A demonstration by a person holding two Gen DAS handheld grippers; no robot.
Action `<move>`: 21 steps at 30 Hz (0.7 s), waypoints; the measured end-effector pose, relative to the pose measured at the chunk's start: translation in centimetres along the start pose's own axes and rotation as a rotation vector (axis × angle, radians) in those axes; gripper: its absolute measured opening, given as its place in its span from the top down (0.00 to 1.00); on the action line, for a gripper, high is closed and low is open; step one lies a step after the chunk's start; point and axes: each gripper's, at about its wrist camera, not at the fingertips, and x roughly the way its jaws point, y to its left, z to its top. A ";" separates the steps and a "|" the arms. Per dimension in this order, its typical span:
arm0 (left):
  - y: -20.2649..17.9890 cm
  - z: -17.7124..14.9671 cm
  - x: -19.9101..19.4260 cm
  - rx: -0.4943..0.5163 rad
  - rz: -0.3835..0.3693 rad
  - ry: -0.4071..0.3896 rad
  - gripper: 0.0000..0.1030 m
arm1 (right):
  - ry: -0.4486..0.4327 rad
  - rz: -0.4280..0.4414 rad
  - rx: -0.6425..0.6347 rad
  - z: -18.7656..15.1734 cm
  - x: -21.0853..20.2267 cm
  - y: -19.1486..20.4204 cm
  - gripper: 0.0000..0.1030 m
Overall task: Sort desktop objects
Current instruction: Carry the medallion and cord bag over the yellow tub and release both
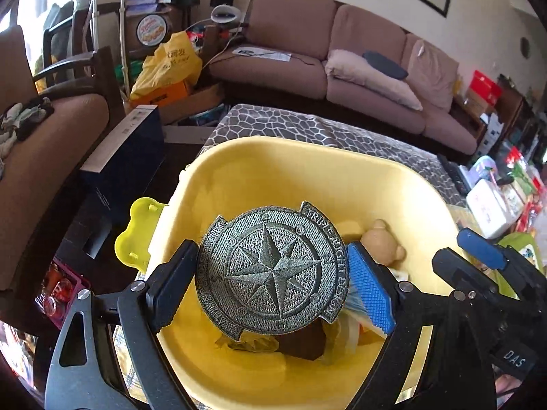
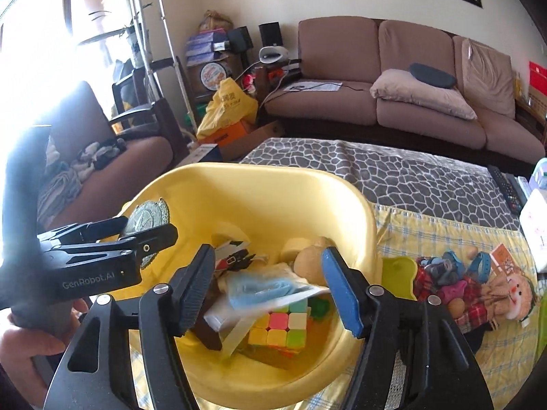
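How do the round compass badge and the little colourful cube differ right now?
The compass badge is a flat, grey-green embroidered disc; the colourful cube is a blocky thing of pastel squares. The badge is held up between the left tongs above the yellow tub; the cube lies at the tub's bottom, partly under a blue face mask. Both are within the tub's outline.

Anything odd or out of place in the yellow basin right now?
Nothing damaged or spilled. The bagged blue face mask lies tilted across the Rubik's cube in the yellow basin, between the right gripper's open jaws. The left gripper holds a compass patch above it.
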 end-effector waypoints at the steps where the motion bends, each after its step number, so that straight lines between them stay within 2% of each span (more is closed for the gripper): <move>1: 0.1 0.1 0.0 -0.004 -0.008 -0.001 0.17 | -0.011 -0.003 0.003 0.0 -0.3 -0.3 0.32; 4: 0.1 0.3 -0.3 -0.017 -0.026 -0.009 0.11 | -0.049 -0.019 0.044 0.4 -1.8 -2.0 0.26; 6: -0.1 0.4 -0.5 -0.014 -0.031 -0.014 0.04 | -0.072 -0.031 0.086 0.5 -2.8 -3.7 0.24; 9: -0.6 0.2 -0.5 0.002 -0.011 -0.014 0.04 | -0.090 -0.063 0.151 0.7 -4.1 -6.6 0.23; 12: -1.1 0.2 -0.6 0.000 -0.030 -0.020 0.04 | -0.103 -0.100 0.214 0.8 -5.4 -9.6 0.21; 17: -3.0 0.1 -1.0 0.028 -0.070 -0.035 0.04 | -0.125 -0.186 0.313 0.1 -8.3 -14.9 0.10; 21: -6.2 -0.4 -1.5 0.102 -0.122 -0.055 0.03 | -0.129 -0.269 0.383 -1.2 -10.3 -19.0 0.03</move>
